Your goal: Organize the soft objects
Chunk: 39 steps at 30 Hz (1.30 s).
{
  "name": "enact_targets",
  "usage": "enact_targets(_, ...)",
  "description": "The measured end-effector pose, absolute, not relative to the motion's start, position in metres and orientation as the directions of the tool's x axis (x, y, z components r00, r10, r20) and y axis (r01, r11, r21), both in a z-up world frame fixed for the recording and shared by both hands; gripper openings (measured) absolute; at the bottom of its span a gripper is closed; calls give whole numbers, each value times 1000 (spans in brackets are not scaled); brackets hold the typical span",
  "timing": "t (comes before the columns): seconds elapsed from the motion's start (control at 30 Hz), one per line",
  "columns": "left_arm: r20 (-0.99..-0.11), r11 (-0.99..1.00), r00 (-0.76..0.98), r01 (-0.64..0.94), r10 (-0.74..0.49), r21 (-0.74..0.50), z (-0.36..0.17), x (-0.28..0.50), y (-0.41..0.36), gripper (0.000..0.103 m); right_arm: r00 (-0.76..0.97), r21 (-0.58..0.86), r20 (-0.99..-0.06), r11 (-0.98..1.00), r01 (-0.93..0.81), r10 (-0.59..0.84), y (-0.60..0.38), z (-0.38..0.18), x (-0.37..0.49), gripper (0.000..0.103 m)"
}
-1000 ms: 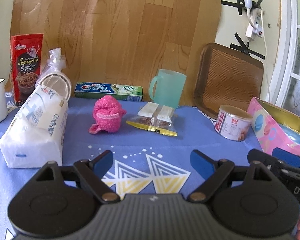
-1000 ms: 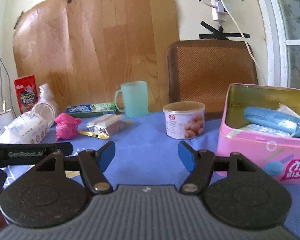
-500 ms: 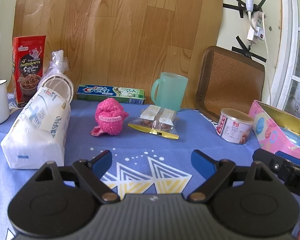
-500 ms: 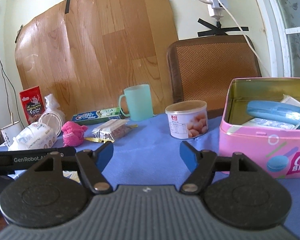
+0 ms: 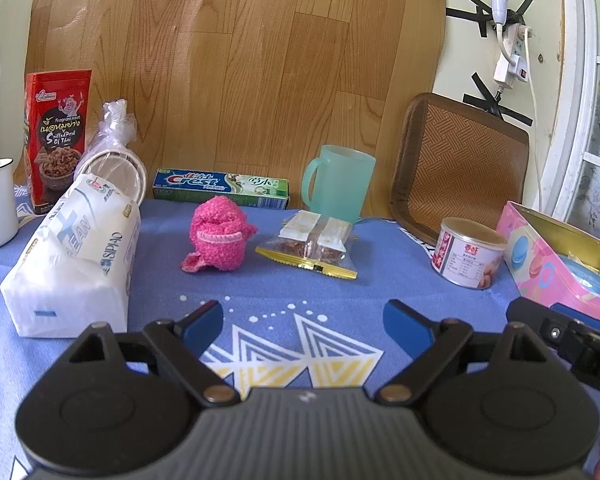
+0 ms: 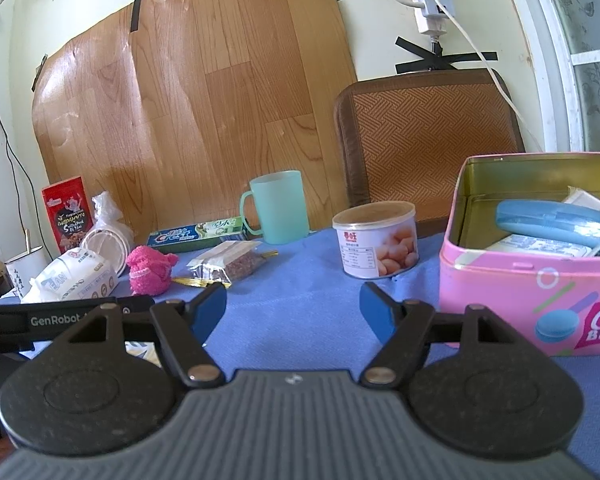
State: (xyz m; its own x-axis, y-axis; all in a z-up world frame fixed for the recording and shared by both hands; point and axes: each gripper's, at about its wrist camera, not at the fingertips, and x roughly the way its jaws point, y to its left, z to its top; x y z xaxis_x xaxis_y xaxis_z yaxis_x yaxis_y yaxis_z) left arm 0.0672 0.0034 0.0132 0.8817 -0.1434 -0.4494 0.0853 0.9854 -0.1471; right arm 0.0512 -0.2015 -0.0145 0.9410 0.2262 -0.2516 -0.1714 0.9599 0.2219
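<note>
The pink fuzzy sock (image 5: 219, 239) lies loosely bundled on the counter (image 5: 260, 292) at centre-left of the left wrist view, between the white tissue pack (image 5: 74, 256) on its left and the clear snack packet (image 5: 312, 242) on its right, touching neither. The left tongs (image 5: 303, 318) are released, blue pads spread wide over the bare cloth in the lower middle of the frame, nothing between them. The right tongs (image 6: 293, 300) are likewise empty and spread, low in the right wrist view, with the open pink biscuit tin (image 6: 500, 280) at right.

Judging from here, a reach for the sock could pinch only a loose flap, so it unrolls or drags. A low approach might also snag the blue tablecloth and pull the small can (image 5: 466, 254) or the teal mug (image 5: 338, 184) along. The two tongs sit close together and could collide.

The cloth is blue with white and yellow triangles. Behind stand a toothpaste box (image 5: 220, 186), a red snack box (image 5: 56, 140) and a woven mat (image 5: 456, 168) leaning on a wood-pattern sheet taped to the pale wall.
</note>
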Motion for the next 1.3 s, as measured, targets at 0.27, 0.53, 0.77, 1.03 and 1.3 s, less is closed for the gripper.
enact_targets(0.27,-449,985,882,85,-144,-148,13,67,3,91,941,222,-252,960,-171,226,-202,-15,51,76)
enact_targets(0.53,-433,984,893,53,-123,-171,16,66,8,91,909,160,-333,965,-207,251,-189,-13,70,76)
enact_targets(0.77,-446,971,889,-5,-105,-239,15,71,24,90,856,182,-379,935,-305,353,-159,12,135,75)
enact_targets(1.03,-441,959,895,-71,-60,-274,14,71,37,90,765,210,-508,919,-335,395,-140,-5,201,69)
enact_targets(1.3,-456,945,888,-104,-52,-310,12,74,46,90,723,87,-572,905,-417,389,-106,-17,209,49)
